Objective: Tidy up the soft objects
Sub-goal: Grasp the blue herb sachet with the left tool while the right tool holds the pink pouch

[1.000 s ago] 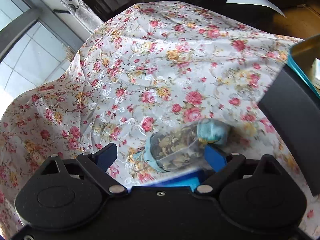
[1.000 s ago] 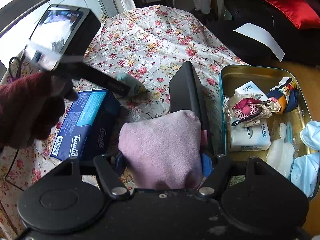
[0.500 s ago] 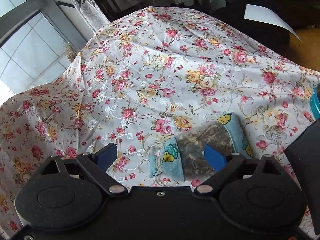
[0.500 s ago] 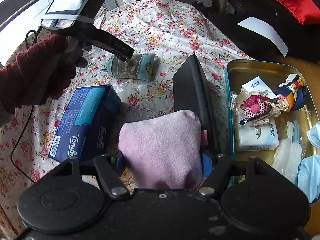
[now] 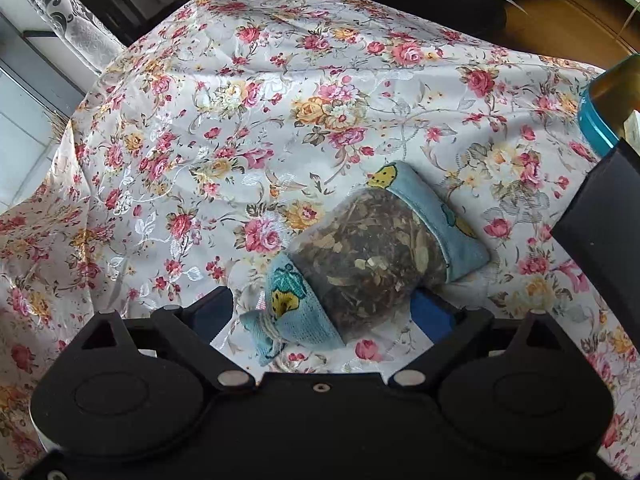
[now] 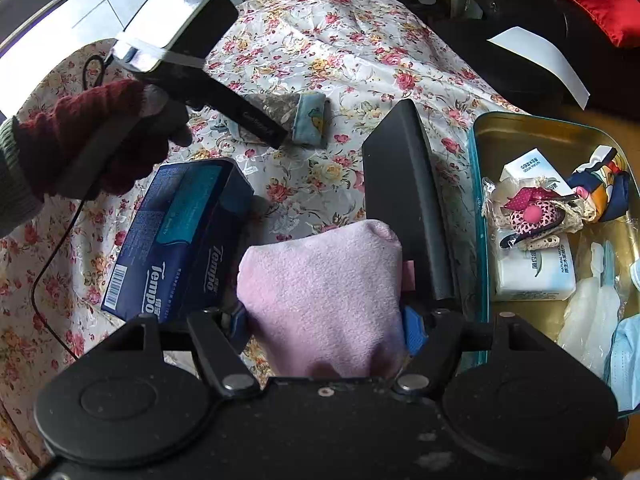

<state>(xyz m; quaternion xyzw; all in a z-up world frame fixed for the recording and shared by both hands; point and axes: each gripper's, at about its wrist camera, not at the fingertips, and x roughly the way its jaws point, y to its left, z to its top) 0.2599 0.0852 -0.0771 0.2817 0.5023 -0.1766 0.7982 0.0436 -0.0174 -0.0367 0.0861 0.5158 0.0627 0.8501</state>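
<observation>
A herb sachet (image 5: pixel 368 256), clear in the middle with blue knitted ends, lies on the floral tablecloth (image 5: pixel 280 100). It sits between the blue fingers of my left gripper (image 5: pixel 324 312), whose jaws are opening. The left pad stands clear of it and the right pad is right beside it. In the right wrist view the same sachet (image 6: pixel 298 114) shows under the left gripper (image 6: pixel 276 132), held by a hand in a dark red glove (image 6: pixel 80 144). My right gripper (image 6: pixel 324 324) is shut on a pink soft cloth (image 6: pixel 320 284), just left of the tin.
An open teal-rimmed tin (image 6: pixel 478 208) at the right holds tissue packs, a hair clip, a scarf and masks. Its black lid (image 6: pixel 404 200) stands on edge beside it. A blue Tempo tissue box (image 6: pixel 180 240) lies at the left. A cable trails from the gloved hand.
My left gripper has come down with the sachet, which now rests on the cloth, and its jaws have widened slightly. The right gripper and the pink cloth have stayed put.
</observation>
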